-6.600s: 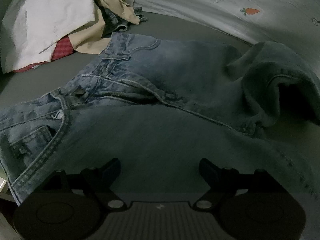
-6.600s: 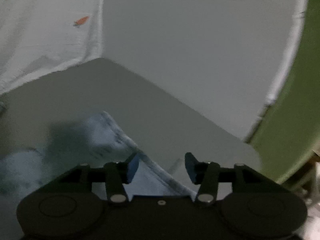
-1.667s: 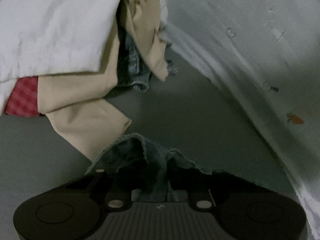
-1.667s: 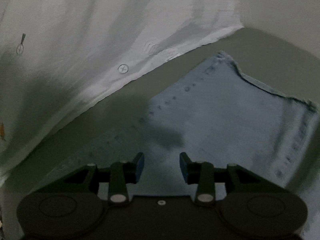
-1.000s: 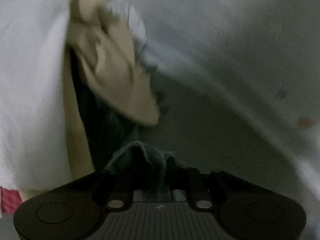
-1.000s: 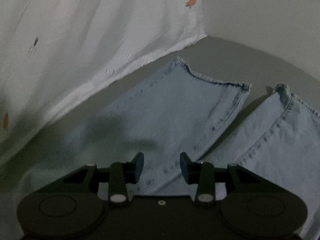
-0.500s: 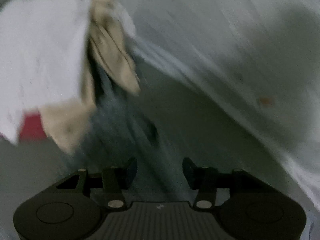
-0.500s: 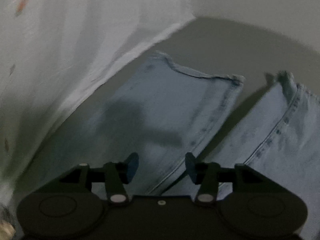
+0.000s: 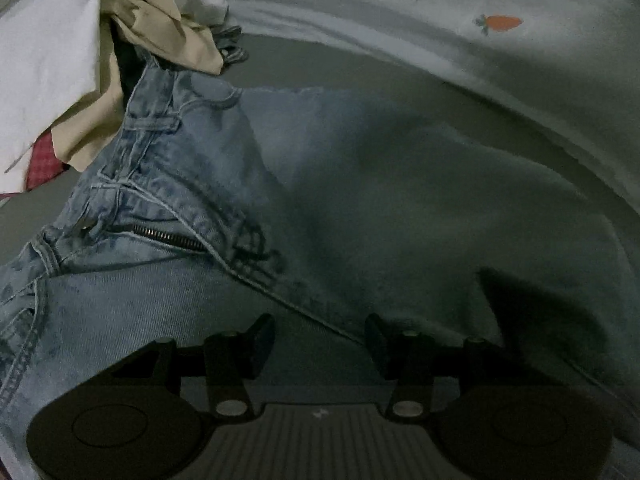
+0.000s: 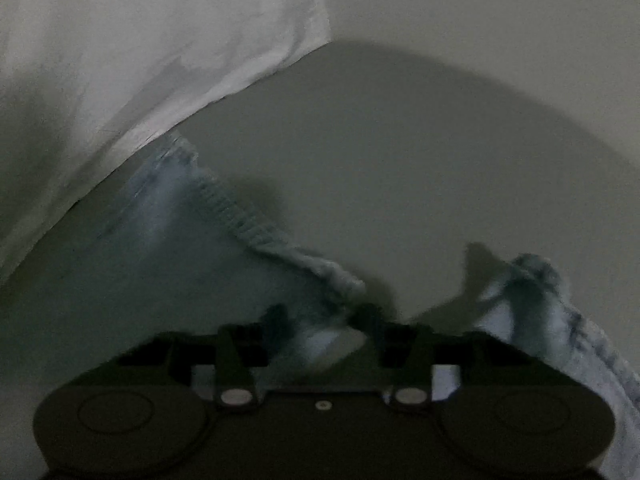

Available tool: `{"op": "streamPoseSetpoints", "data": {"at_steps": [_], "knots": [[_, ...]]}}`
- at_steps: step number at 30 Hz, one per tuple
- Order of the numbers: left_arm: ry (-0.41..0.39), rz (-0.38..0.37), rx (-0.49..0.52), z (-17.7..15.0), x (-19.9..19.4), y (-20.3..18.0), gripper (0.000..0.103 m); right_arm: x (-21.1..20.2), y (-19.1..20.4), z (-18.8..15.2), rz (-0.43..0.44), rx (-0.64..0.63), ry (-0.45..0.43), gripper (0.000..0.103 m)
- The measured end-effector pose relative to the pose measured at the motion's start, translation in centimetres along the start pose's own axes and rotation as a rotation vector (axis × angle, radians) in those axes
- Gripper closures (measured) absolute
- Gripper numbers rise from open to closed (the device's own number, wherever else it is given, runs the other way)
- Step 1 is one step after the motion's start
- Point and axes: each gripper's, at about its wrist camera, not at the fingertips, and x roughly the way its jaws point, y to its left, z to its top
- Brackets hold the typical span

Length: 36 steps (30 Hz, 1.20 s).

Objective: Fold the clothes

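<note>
Early in the fold: jeans (image 9: 248,184) lie spread front-up on the grey surface (image 10: 400,152), legs apart, no fold made, and a pile of other clothes (image 9: 80,60) waits beyond the waistband. Left gripper (image 9: 320,334) hovers over the crotch, jaws apart and empty; right gripper (image 10: 323,320) is closing with a leg hem (image 10: 256,232) between its jaws.

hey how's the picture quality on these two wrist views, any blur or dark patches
Left wrist view: dim but sharp, the jeans zipper crisp, a dark shadow at lower right, fisheye bending at the edges. Right wrist view: motion-blurred, the jeans hem and right tool smeared.
</note>
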Motion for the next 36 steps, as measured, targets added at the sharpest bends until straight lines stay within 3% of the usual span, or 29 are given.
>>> {"op": "streamPoseSetpoints", "data": {"at_steps": [1, 2, 4, 7, 11, 14, 16, 19, 20, 24, 26, 30, 36], "knots": [[0.006, 0.003, -0.014, 0.1, 0.1, 0.0, 0.051, -0.1, -0.1, 0.3, 0.008, -0.006, -0.017, 0.086], [0.011, 0.005, -0.027, 0.1, 0.1, 0.0, 0.051, -0.3, -0.2, 0.5, 0.019, -0.007, -0.035, 0.092], [0.017, 0.019, -0.033, 0.3, 0.2, -0.2, 0.051, -0.5, -1.9, 1.5, 0.085, 0.053, -0.075, 0.094], [0.022, 0.053, -0.015, 0.3, 0.5, -0.8, 0.051, -0.8, -3.1, 2.4, 0.072, 0.042, -0.134, 0.094], [0.042, 0.055, -0.065, 0.6, 0.9, -0.2, 0.050, 1.3, -3.6, 2.9, 0.028, 0.009, -0.051, 0.093], [0.063, 0.052, -0.075, 1.0, 0.9, 0.0, 0.049, 1.2, -2.9, 3.3, -0.005, -0.044, -0.038, 0.087], [0.063, 0.067, -0.067, 1.0, 0.9, -0.2, 0.048, 0.3, -3.0, 4.1, -0.065, -0.074, -0.098, 0.058], [0.068, 0.086, -0.087, 1.1, 0.9, -0.4, 0.046, -1.0, -2.7, 5.5, -0.221, -0.153, -0.235, 0.056], [0.075, 0.092, -0.102, 1.1, 0.9, -0.5, 0.046, -0.9, -2.6, 6.3, -0.203, -0.176, -0.244, 0.056], [0.101, 0.122, -0.110, 2.0, 1.2, -1.1, 0.046, 1.3, -1.1, 9.1, 0.055, -0.193, -0.213, 0.057], [0.104, 0.136, -0.091, 2.4, 1.4, -1.5, 0.046, 3.0, 1.3, 10.0, 0.133, -0.260, -0.209, 0.056], [0.113, 0.153, -0.069, 2.7, 1.8, -2.1, 0.046, 6.2, 4.6, 10.8, 0.239, -0.356, -0.184, 0.054], [0.115, 0.145, -0.119, 3.1, 2.0, -1.6, 0.046, 10.1, 6.8, 11.9, 0.301, -0.352, -0.112, 0.056]]}}
